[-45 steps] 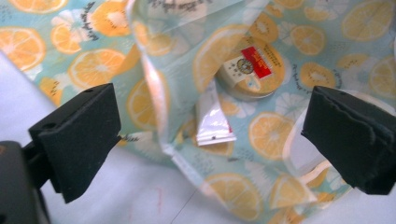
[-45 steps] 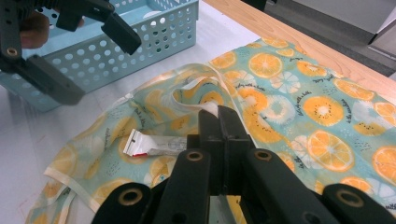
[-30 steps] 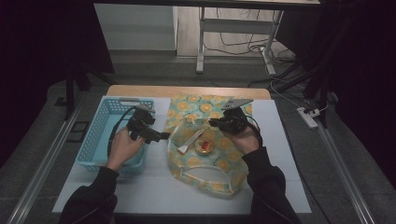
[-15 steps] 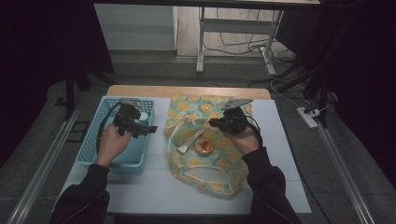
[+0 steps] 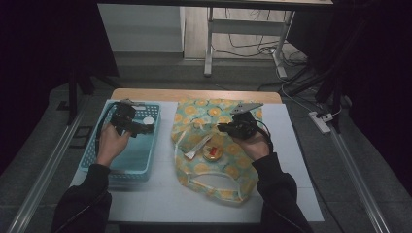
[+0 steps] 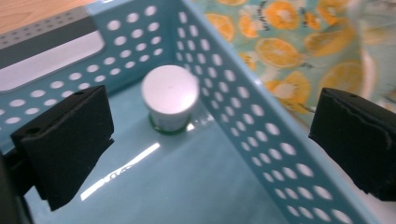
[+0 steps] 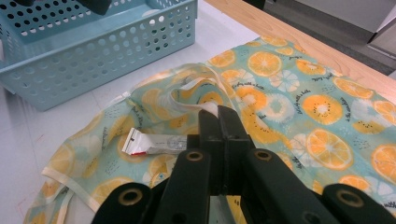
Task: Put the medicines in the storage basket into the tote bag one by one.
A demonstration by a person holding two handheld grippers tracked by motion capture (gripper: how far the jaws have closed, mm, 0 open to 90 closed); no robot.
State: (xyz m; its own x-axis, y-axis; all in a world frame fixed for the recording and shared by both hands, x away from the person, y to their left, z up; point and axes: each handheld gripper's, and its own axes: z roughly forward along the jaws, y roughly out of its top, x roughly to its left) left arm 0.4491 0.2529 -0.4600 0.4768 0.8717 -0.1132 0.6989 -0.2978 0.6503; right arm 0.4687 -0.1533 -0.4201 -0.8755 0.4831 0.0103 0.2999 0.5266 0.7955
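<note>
At the left, the perforated light-blue plastic basket (image 5: 121, 160) sat on the white table (image 5: 160, 204), and the left gripper (image 5: 145, 129) hung over its far end with jaws spread wide and nothing between them. Below it, in the basket's far right corner, stood a small white-lidded round jar (image 6: 170, 97); it looked light and rigid, its smooth lid perhaps slippery, so the sides below the lid would give the surest hold. Just beside the basket lay the soft orange-slice-printed cloth bag (image 5: 214, 145), limp and easily bunched. On it rested a small white tube with a red end (image 7: 156, 143) and a round amber-coloured item (image 5: 213, 153), too small to identify with confidence. The right gripper (image 7: 218, 122) had its jaws pressed together, seemingly pinching the bag's cream-edged rim (image 7: 198, 88), the best place to lift the mouth open.
</note>
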